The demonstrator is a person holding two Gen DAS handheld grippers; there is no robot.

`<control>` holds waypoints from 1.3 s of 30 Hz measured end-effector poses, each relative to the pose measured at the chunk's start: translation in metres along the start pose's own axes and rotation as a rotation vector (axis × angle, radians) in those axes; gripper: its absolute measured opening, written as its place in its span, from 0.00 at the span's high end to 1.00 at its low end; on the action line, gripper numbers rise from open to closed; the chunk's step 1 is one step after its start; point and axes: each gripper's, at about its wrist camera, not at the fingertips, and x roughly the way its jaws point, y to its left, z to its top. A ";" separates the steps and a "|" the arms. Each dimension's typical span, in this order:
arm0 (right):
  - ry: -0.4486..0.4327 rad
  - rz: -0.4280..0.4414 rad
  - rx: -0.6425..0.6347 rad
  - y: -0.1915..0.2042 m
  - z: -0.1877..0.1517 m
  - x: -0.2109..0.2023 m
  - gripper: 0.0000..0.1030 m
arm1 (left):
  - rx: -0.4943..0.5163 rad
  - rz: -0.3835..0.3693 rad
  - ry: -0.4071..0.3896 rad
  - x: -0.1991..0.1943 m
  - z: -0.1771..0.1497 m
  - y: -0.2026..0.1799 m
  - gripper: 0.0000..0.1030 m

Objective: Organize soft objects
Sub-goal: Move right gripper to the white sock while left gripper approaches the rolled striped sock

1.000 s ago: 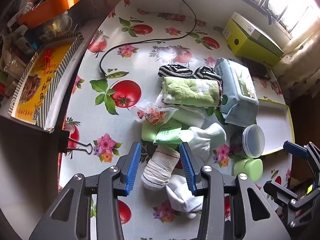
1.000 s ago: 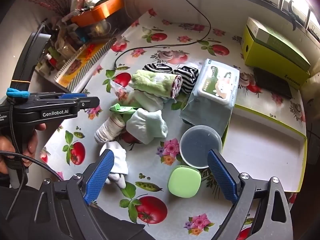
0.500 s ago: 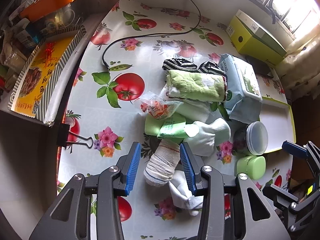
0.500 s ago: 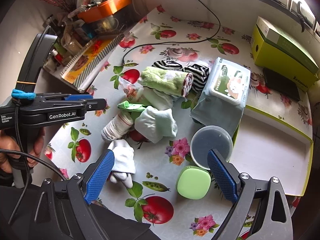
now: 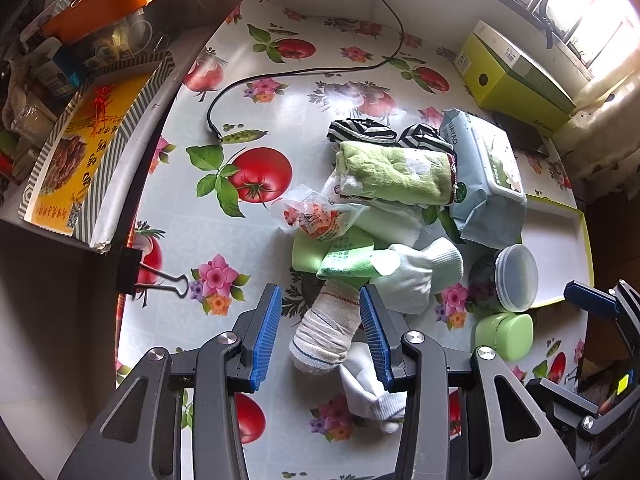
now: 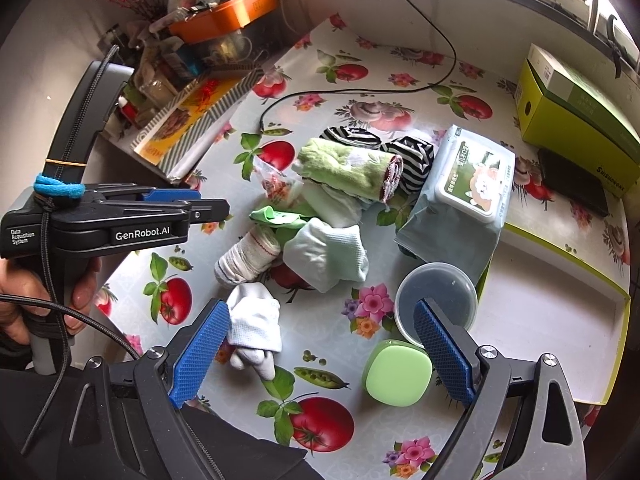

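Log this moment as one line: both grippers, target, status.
left gripper: jaws open over rolled sock, no contact seen | right gripper: jaws open, empty | white sock: loose on table

— How is the left gripper (image 6: 208, 210) built?
— A black body is seen, marked "GenRobot.AI" in white; a blue band and a braided black cable are attached at the left of the frame.
— And the right gripper (image 6: 320, 356)?
— Blue ribbed pads and silver screws are shown.
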 end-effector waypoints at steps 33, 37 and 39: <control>0.035 0.049 -0.042 0.020 0.003 0.010 0.20 | -0.039 0.007 0.012 -0.003 -0.012 0.013 0.59; 0.040 0.054 -0.041 0.021 0.003 0.012 0.20 | -0.050 0.000 0.017 -0.003 -0.014 0.015 0.59; 0.043 0.057 -0.043 0.022 0.003 0.013 0.20 | -0.051 0.004 0.016 -0.003 -0.015 0.016 0.59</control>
